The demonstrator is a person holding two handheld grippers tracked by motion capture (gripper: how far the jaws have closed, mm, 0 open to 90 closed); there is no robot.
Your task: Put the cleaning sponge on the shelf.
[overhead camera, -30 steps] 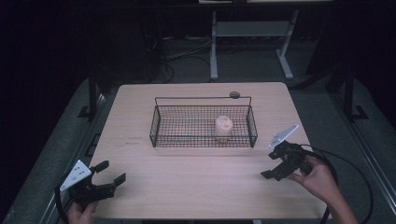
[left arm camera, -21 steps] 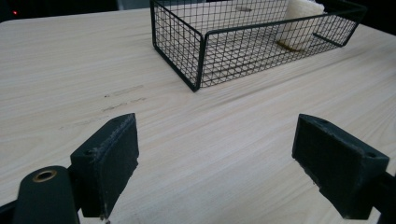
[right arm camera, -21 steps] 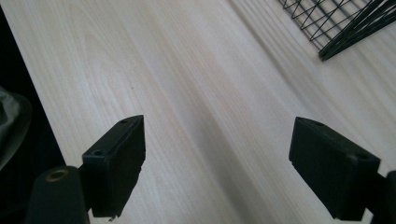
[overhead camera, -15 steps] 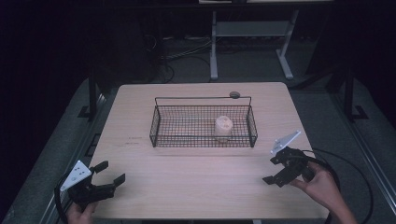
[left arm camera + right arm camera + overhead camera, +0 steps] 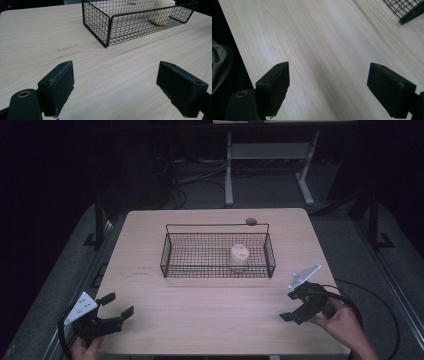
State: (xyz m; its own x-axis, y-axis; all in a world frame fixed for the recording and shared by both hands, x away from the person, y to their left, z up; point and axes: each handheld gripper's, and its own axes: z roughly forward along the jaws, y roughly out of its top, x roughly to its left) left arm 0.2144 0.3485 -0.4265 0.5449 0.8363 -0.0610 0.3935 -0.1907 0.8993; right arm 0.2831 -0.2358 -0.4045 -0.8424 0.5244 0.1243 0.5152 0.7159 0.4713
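A black wire basket (image 5: 217, 251) stands in the middle of the light wooden table (image 5: 210, 320). A cream, roll-shaped object (image 5: 239, 257) stands upright inside the basket, toward its right end. My left gripper (image 5: 118, 303) rests near the front left corner, open and with nothing between its jaws, pointing toward the basket. In the left gripper view the left gripper (image 5: 116, 67) is wide apart over bare wood, with the basket (image 5: 108, 32) and the cream object (image 5: 162, 10) ahead. My right gripper (image 5: 288, 306) is held near the front right, open with nothing in it. In the right gripper view the right gripper (image 5: 328, 68) spans bare tabletop.
A small dark round disc (image 5: 251, 221) lies on the table just behind the basket. A corner of the basket (image 5: 409, 10) shows at the top right of the right gripper view. Cables and a metal stand (image 5: 270, 160) are on the floor beyond the table.
My right gripper has drifted slightly toward the table's front edge and to the right. The left gripper, the basket and the cream object have not moved.
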